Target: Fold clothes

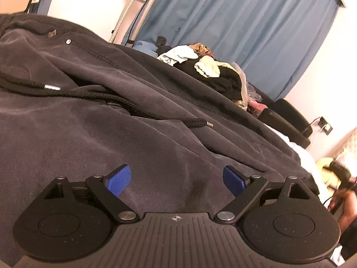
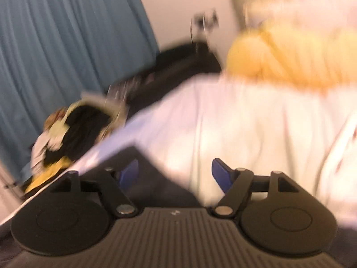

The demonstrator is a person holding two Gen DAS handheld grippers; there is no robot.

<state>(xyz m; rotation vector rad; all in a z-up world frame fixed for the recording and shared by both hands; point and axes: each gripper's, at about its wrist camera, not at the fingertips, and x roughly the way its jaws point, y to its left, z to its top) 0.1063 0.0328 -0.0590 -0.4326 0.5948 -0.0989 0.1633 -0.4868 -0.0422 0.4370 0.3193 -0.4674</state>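
Two grippers are in view, one per camera, and we find both with their blue pads spread apart. On the left gripper (image 1: 176, 179) the pads stand wide and pinch nothing; dark cloth lies under and ahead of them, and we cannot tell whether the pads touch it. That cloth is a dark grey hoodie (image 1: 138, 120), spread across most of the left view on a bed, with its black drawstring (image 1: 125, 102) lying loose across the chest and one metal tip resting on the fabric. A small metal eyelet (image 1: 67, 41) shows near the hood seam.

Beyond the hoodie we note a pile of clothes (image 1: 212, 71), black, white and pale yellow, heaped near a blue curtain (image 1: 256, 35). A white sheet (image 1: 310, 163) shows at the hoodie's right edge.

The right gripper (image 2: 175, 174) is seen through heavy blur. Its pads are apart, with nothing pinched between them; a corner of dark cloth (image 2: 147, 165) lies below the left pad and the white sheet (image 2: 245, 134) fills the ground ahead. A yellow soft object (image 2: 279, 62) sits at the far end of the sheet; blur prevents us identifying it. The clothes pile (image 2: 73, 131) appears to the left, beside the curtain (image 2: 67, 40).
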